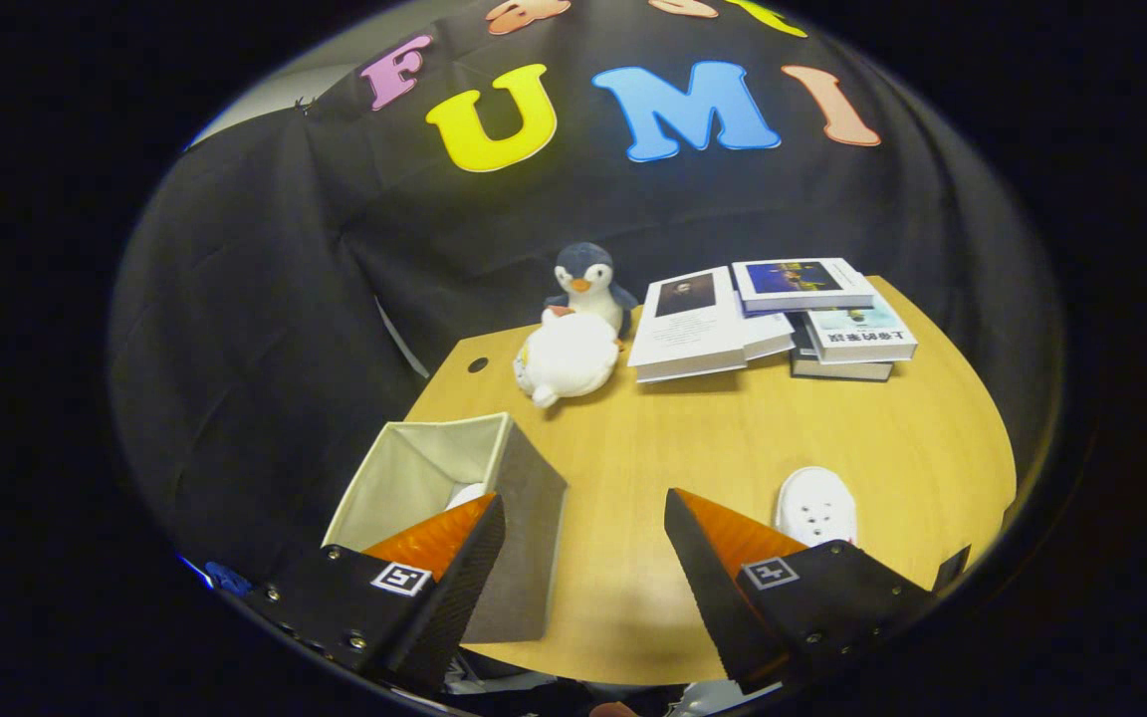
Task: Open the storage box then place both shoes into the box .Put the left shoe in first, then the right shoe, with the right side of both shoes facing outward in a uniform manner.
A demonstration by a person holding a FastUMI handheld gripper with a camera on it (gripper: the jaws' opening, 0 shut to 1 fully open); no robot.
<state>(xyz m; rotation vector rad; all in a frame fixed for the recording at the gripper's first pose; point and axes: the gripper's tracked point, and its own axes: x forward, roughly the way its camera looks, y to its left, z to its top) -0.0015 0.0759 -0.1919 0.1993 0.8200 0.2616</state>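
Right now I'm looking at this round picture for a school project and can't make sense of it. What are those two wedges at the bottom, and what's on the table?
The wedges are the two fingers of handheld tongs; a camera riding on them looks forward, hence the rounded view. They stand open, holding nothing. On the wooden table, an open fabric storage box sits by one finger, something white showing inside it. One white shoe lies on the table beside the other finger. Beyond are a toy penguin, a white plush toy and a pile of books.
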